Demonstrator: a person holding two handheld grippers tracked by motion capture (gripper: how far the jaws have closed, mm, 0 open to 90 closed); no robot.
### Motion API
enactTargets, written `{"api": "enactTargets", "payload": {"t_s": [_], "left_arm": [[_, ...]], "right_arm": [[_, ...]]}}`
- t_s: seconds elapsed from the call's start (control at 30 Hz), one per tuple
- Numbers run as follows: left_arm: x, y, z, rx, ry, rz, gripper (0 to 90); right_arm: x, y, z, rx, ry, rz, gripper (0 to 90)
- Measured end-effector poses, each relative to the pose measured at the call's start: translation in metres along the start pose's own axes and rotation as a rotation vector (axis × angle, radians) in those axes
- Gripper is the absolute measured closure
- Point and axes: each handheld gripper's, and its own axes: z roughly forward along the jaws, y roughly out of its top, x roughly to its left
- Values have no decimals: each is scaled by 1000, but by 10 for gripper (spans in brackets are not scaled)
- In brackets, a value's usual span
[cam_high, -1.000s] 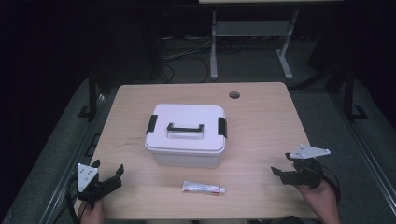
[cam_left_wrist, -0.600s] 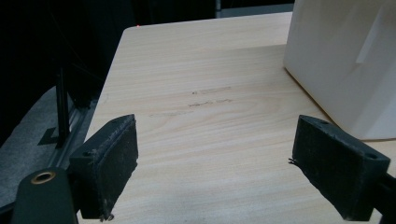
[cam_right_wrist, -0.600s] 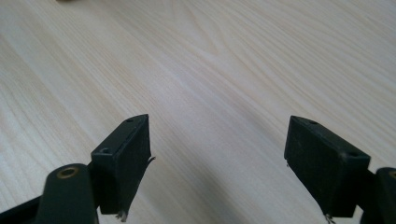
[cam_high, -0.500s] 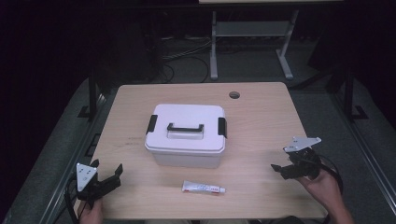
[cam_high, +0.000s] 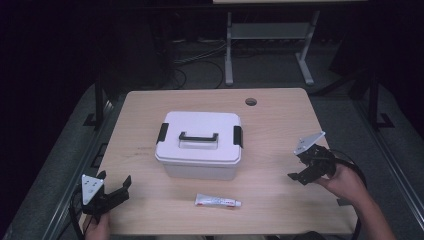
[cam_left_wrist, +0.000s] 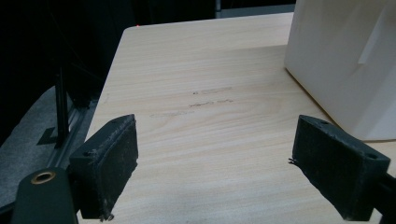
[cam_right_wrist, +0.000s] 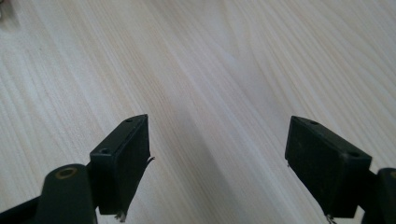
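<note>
A white, rounded plastic box (cam_high: 199, 145) with black latches sits mid-counter (cam_high: 280, 125), a small tube (cam_high: 217, 201) just before it. Left gripper (cam_high: 114, 192) and right gripper (cam_high: 300, 169) hold rubbery fingers wide, empty; the box is cropped in the left gripper view.

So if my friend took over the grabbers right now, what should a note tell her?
Left gripper: open, holding nothing, at the table's near left corner.
Right gripper: open, holding nothing, raised over the table's right side.
White box: mid-table, lid on, both black side latches look closed, black handle lying flat.
Small tube: lies flat on the table in front of the box, touching nothing.
Done: nothing that shows; neither thing is gripped.
Left: probably unlatch the box, open it and put the tube inside, though that is a guess.
</note>
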Motion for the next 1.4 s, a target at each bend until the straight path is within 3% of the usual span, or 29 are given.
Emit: {"api": "enactTargets", "payload": {"t_s": [0.2, 0.53, 0.87, 1.23, 1.4], "left_arm": [[-1, 0, 0, 3, -3, 3, 135], [-1, 0, 1, 2, -8, 6, 135], [-1, 0, 1, 4, -7, 7, 136], [0, 0, 1, -1, -7, 0, 135], [0, 0, 1, 1, -7, 3, 136]], "right_arm": [[-6, 11, -5, 25, 26, -24, 222], [-6, 32, -8, 94, 39, -119, 235], [-3, 62, -19, 90, 11, -201, 236], [-2, 83, -25, 94, 33, -234, 236], [0, 98, -36, 72, 35, -253, 236]]}}
